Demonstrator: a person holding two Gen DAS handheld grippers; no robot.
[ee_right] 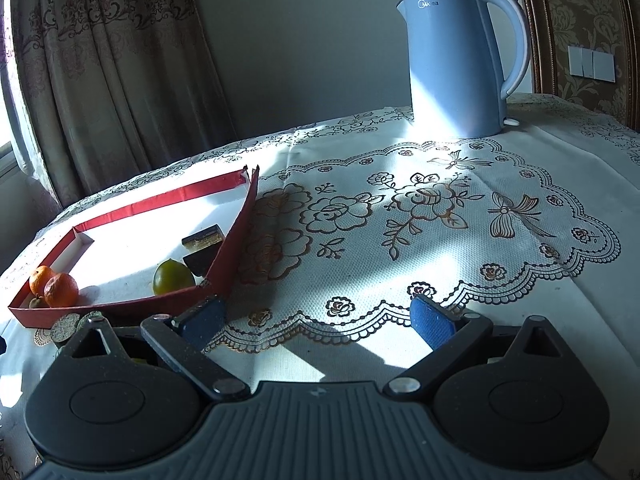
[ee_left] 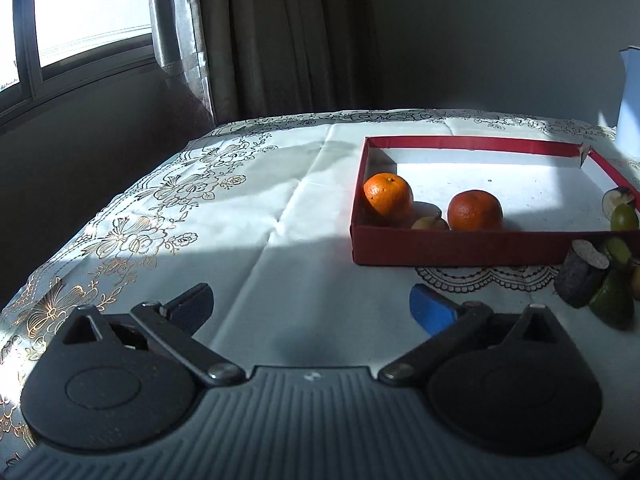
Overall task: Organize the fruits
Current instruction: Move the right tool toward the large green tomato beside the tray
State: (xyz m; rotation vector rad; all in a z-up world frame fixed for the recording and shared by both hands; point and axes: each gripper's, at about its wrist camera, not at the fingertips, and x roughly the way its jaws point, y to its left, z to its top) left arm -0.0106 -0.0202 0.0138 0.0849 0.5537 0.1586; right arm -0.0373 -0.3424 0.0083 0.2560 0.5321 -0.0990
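Note:
A shallow red box [ee_left: 460, 246] lies on the white tablecloth, and it also shows in the right wrist view [ee_right: 236, 240]. In it are two oranges [ee_left: 388, 193] [ee_left: 475, 210], a small yellow-green fruit [ee_left: 430, 223], a green round fruit [ee_right: 173, 277] and dark cut pieces [ee_right: 202, 240]. Outside its front right corner lie dark cut pieces [ee_left: 582, 274] and green fruit [ee_left: 614, 300]. My left gripper [ee_left: 312, 306] is open and empty over bare cloth, left of the box front. My right gripper [ee_right: 318, 322] is open and empty just right of the box corner.
A blue electric kettle [ee_right: 460, 60] stands at the back of the table. Curtains [ee_left: 260, 40] and a window [ee_left: 80, 12] are behind the table's far left edge. A lace mat [ee_right: 420, 220] covers the cloth on the right.

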